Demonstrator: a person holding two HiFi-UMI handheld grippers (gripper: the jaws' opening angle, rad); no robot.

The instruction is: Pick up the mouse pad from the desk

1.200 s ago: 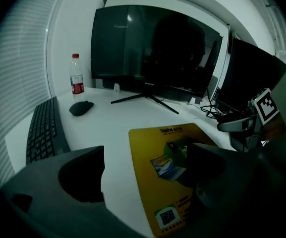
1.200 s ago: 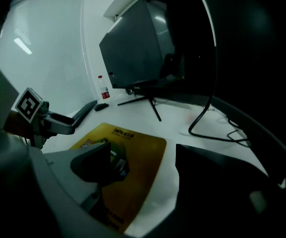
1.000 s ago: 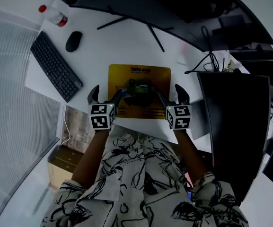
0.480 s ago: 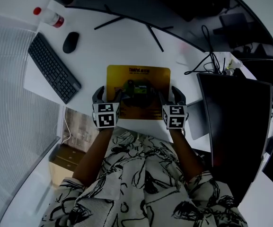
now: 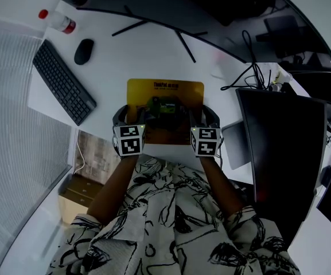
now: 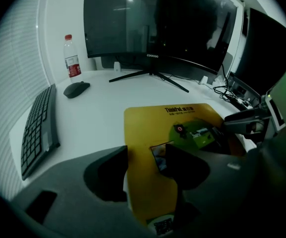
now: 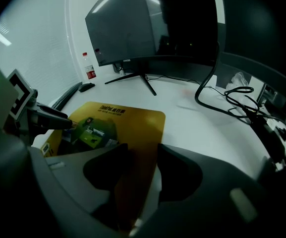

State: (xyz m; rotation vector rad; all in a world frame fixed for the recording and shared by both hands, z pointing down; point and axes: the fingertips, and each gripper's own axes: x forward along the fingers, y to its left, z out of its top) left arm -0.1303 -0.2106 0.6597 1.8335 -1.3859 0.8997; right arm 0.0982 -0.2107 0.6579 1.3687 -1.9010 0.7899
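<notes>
A yellow mouse pad (image 5: 165, 91) with a green picture lies flat on the white desk (image 5: 148, 56) in front of the person. My left gripper (image 5: 127, 117) sits over the pad's near left edge and my right gripper (image 5: 203, 117) over its near right edge. In the left gripper view the pad (image 6: 150, 128) runs up between the jaws of the left gripper (image 6: 145, 156), which are closing with a gap still showing. In the right gripper view the pad's right edge (image 7: 133, 123) lies between the jaws of the right gripper (image 7: 142, 156), also closing and not pressed together.
A black keyboard (image 5: 63, 82), a black mouse (image 5: 84, 51) and a red-capped bottle (image 5: 56, 20) lie at the far left. The monitor's stand legs (image 5: 154, 30) spread behind the pad. A dark case (image 5: 285, 148) and cables (image 5: 251, 73) fill the right side.
Both grippers have drawn inward onto the pad's near side edges, and their jaws have narrowed. The pad lies where it was.
</notes>
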